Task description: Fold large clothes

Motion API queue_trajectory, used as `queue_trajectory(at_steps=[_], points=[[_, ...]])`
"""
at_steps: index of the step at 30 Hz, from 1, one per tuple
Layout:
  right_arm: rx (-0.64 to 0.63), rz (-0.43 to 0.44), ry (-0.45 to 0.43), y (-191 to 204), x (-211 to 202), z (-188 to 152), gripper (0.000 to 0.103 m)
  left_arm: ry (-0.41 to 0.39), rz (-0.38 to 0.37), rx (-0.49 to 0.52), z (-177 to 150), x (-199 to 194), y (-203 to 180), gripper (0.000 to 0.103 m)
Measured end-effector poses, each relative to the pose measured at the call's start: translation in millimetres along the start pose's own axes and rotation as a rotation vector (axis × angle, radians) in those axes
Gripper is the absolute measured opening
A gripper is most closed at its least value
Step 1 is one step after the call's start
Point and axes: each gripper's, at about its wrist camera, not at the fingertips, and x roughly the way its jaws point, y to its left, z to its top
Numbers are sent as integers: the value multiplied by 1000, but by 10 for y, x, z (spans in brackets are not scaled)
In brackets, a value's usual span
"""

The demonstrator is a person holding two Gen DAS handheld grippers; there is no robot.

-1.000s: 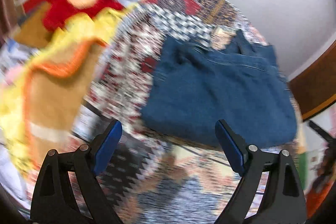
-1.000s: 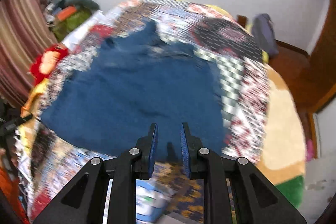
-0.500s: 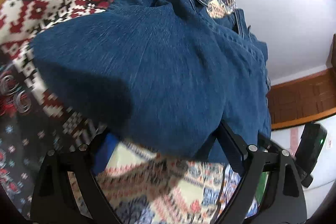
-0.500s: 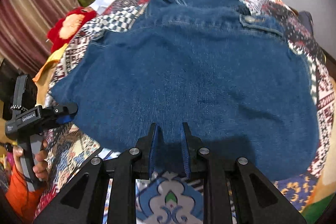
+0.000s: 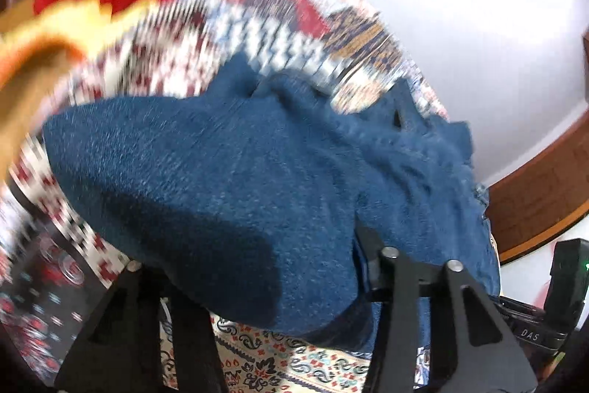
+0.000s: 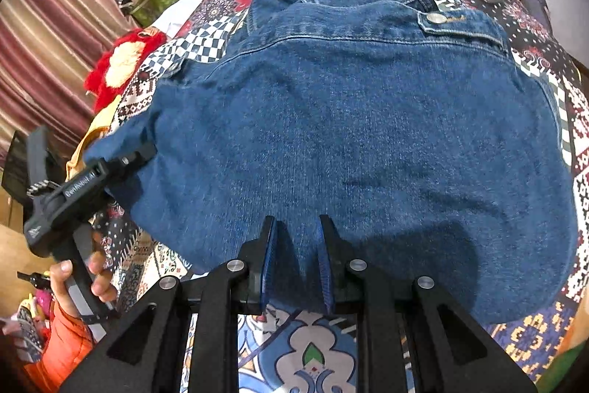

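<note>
A: Item: denim jacket (image 6: 353,120), spread on patchwork bed (image 6: 567,105). Handling?

B: Heavy, stiff, grippy. You take its hem corners: right hand-held gripper (image 6: 296,260) pinches near hem, left hand-held gripper (image 6: 145,150) clamps corner.

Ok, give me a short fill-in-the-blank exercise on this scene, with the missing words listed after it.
1. The garment on the patchwork bedspread is made of blue ____.
2. The right gripper is shut on the garment's near ____.
3. The fluffy flower-shaped cushion left of the garment is ____ with a cream centre.
4. The left gripper meets the garment at its ____ edge.

Missing words: denim; edge; red; left
</note>
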Motion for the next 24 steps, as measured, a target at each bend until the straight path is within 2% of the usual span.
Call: queue_trajectory(at_steps=[7,11,14,17,20,24], points=[[-53,50,-42,269,-216,149,17,-173,-4,71,260,-625,-181,38],[-60,133,-53,514,-140,274,17,-266,40,142,319,-986,-291,37],[-56,195,-11,667,76,330,17,-325,91,226,304,-1186,-405,36],[-48,247,75,819,448,347,17,-345,149,320,241,-1218,-520,36],[-26,274,132,851,740,323,17,-323,174,394,216,-1064,-641,36],[-66,305,186,837,833,297,17,-318,179,483,159,-905,-885,36]])
